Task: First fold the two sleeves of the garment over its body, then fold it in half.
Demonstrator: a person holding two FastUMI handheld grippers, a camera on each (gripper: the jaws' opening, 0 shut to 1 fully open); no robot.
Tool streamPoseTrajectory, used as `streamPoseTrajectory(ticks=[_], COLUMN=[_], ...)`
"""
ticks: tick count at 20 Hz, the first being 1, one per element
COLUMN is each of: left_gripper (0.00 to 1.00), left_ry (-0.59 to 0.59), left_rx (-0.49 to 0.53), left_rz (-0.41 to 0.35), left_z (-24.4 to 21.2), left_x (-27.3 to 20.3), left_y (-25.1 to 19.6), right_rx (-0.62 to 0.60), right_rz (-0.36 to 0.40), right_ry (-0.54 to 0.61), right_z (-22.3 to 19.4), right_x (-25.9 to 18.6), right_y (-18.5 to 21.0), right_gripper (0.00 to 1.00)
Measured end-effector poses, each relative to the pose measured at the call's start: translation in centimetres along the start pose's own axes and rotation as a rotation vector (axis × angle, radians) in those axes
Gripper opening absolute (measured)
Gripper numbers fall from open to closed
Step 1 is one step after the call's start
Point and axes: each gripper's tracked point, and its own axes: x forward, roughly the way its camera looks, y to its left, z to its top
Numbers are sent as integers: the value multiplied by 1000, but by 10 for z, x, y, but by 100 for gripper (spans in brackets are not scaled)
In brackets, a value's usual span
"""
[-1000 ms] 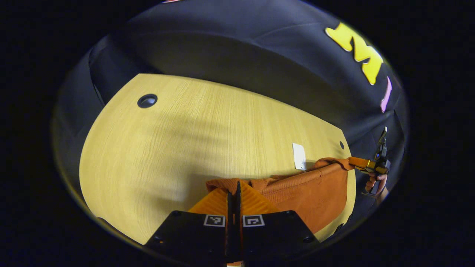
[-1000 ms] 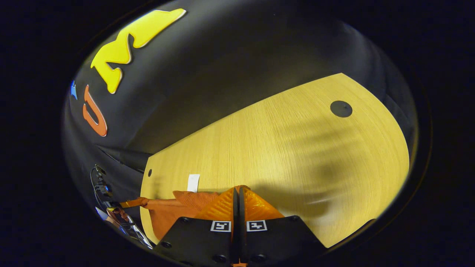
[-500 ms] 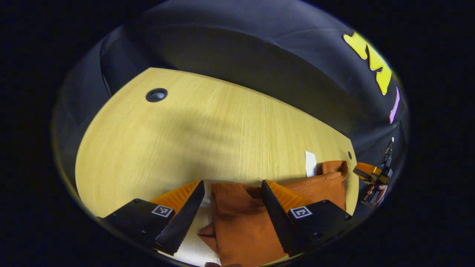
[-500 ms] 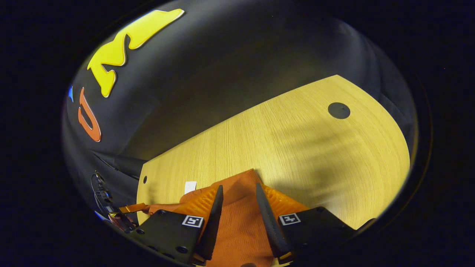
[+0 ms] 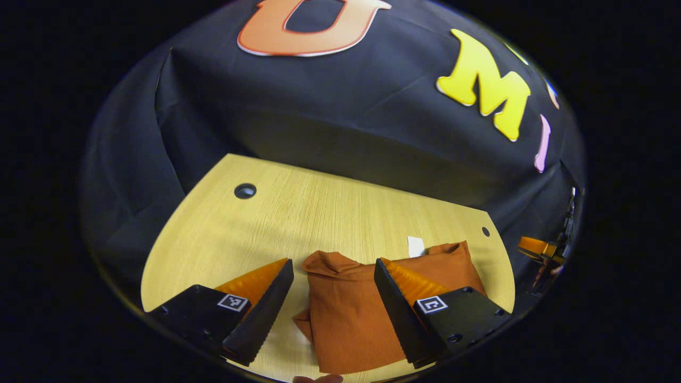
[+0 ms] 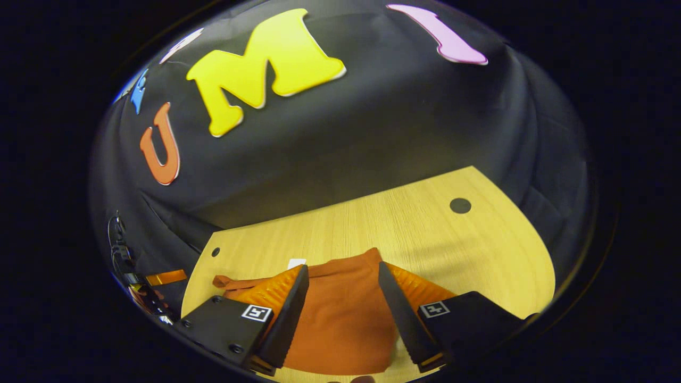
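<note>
On counter [image 5: 223, 229]: garment [image 5: 351, 314] lies as a compact folded bundle.
Left gripper [image 5: 332, 298]: fingers spread, holding nothing, above it.
Right gripper [image 6: 340, 306]: fingers likewise released; fold looks finished.

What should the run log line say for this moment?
stage: fold looks finished | garment: folded, lying on table | left gripper: open, above garment | right gripper: open, above garment | holding: nothing

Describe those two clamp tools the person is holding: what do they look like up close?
The left gripper and the right gripper look alike: two wedge-shaped fingers with ribbed sides and saw-toothed inner edges, each on a black block carrying a small square black-and-white marker and round screws. In the right gripper view, thin dark cables trail behind the left gripper.
</note>
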Motion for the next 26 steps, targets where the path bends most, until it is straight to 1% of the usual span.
streamPoseTrajectory(ticks=[1,4,7,8,9,10,12,13,14,15,16,17,18,19,20,21,22,24,25,26], left_gripper=[99,99,98,98,98,98,98,98,87,98,97,87,87,97,87,87,98,98,98,98], left_ry=[-36,-159,-307,-355,-404,-451,-547,-586,-629,-662,-691,-701,-698,-685,-673,-661,-657,-664,-676,-692], left_rx=[16,62,87,91,92,90,105,109,114,117,126,136,141,147,147,131,124,121,128,139], left_rz=[3,10,5,11,19,33,82,103,121,138,155,173,182,182,175,162,146,134,123,111], left_z=[6,24,40,45,49,52,55,56,53,48,41,33,24,13,1,-10,-16,-25,-25,-24], left_x=[-17,-68,-132,-160,-184,-186,-230,-249,-269,-287,-304,-315,-321,-325,-327,-329,-329,-331,-334,-333], left_y=[-8,-39,-74,-86,-97,-107,-121,-126,-131,-136,-139,-142,-147,-153,-159,-165,-173,-178,-180,-183], right_rx=[-20,-68,-116,-133,-144,-150,-171,-176,-176,-171,-170,-180,-189,-208,-223,-241,-251,-260,-257,-260], right_rz=[-6,-12,14,23,31,37,63,64,71,80,85,82,75,75,68,66,55,45,43,39], right_ry=[-41,-162,-255,-283,-310,-335,-373,-392,-415,-435,-456,-475,-502,-520,-528,-537,-549,-563,-568,-570], right_z=[6,29,34,35,35,35,30,27,26,23,21,18,16,11,5,1,-4,-14,-20,-26], right_x=[-21,-78,-136,-156,-176,-195,-229,-245,-261,-274,-287,-300,-310,-321,-330,-337,-344,-354,-357,-359], right_y=[9,34,61,68,74,79,89,90,90,92,91,88,84,84,83,82,80,74,73,72], right_gripper=[85,86,85,86,86,86,86,86,86,86,86,86,86,86,81,80,86,86,81,82])
